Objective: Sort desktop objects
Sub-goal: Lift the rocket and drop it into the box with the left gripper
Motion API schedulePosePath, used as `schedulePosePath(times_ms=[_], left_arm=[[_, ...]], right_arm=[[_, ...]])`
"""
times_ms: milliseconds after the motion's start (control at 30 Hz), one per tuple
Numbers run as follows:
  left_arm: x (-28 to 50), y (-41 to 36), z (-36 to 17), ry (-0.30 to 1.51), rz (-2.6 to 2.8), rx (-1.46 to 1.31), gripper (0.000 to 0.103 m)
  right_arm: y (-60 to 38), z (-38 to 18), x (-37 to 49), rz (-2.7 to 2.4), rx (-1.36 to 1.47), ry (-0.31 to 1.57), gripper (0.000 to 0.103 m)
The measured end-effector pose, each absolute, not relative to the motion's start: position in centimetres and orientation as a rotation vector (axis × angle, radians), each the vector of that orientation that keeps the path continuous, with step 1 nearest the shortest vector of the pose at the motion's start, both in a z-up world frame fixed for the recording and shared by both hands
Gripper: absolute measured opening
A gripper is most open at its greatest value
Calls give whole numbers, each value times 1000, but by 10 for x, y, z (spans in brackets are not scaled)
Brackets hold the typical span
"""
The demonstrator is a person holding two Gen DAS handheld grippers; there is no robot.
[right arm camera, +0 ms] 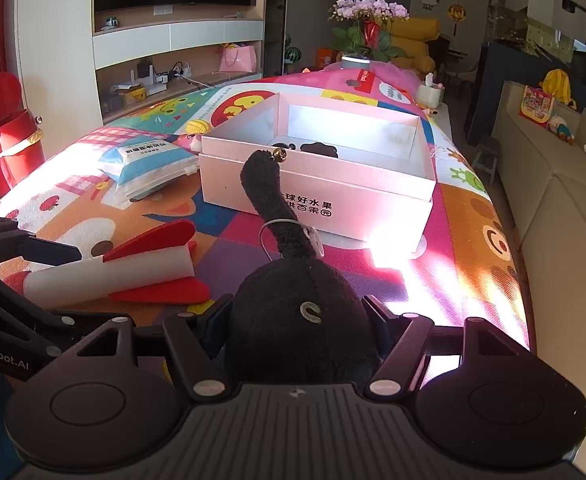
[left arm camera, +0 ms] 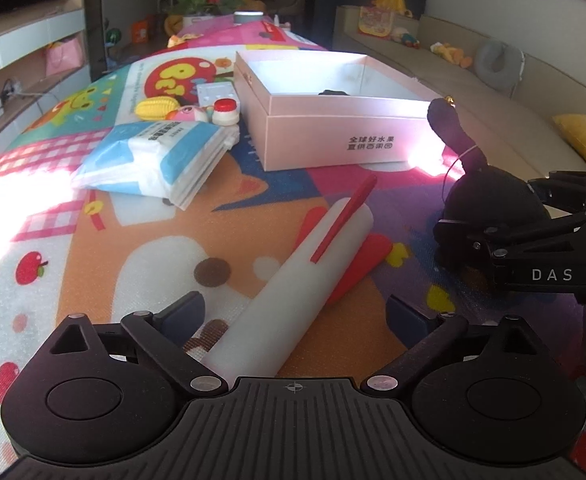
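Note:
A white foam rocket with red fins [left arm camera: 293,280] lies on the colourful play mat between the fingers of my open left gripper [left arm camera: 297,312]; it also shows in the right wrist view [right arm camera: 109,272]. My right gripper [right arm camera: 297,316] is shut on a black plush toy [right arm camera: 301,328] with a long tail and a small bell; the toy also shows in the left wrist view [left arm camera: 489,196]. An open pink box [right arm camera: 373,184] stands ahead, with a dark object inside [right arm camera: 319,148].
A blue-white tissue pack [left arm camera: 153,156], a yellow toy corn [left arm camera: 157,108], a small red-capped bottle [left arm camera: 225,112] and a pink toy lie left of the box [left arm camera: 333,136]. A sofa runs along the right. A red bin [right arm camera: 9,140] stands at the left.

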State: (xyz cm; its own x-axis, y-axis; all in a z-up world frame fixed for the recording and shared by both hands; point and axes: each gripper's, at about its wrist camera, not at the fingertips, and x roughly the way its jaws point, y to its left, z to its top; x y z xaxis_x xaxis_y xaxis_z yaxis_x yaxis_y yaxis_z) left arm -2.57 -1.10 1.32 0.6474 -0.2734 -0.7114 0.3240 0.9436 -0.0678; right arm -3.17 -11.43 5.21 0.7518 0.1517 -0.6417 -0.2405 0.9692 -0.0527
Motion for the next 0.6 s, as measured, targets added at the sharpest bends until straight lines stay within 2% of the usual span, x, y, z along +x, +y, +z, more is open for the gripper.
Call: schedulePosePath(times_ms=[300, 567, 600], left_arm=[[-31, -18, 9, 788, -312, 131, 103], [-34, -19, 12, 756, -344, 144, 103], [-33, -20, 12, 757, -349, 144, 99]], right_arm=[[-113, 51, -35, 215, -156, 679, 71], [-118, 35, -33, 191, -138, 708, 79], [-119, 34, -33, 187, -124, 706, 80]])
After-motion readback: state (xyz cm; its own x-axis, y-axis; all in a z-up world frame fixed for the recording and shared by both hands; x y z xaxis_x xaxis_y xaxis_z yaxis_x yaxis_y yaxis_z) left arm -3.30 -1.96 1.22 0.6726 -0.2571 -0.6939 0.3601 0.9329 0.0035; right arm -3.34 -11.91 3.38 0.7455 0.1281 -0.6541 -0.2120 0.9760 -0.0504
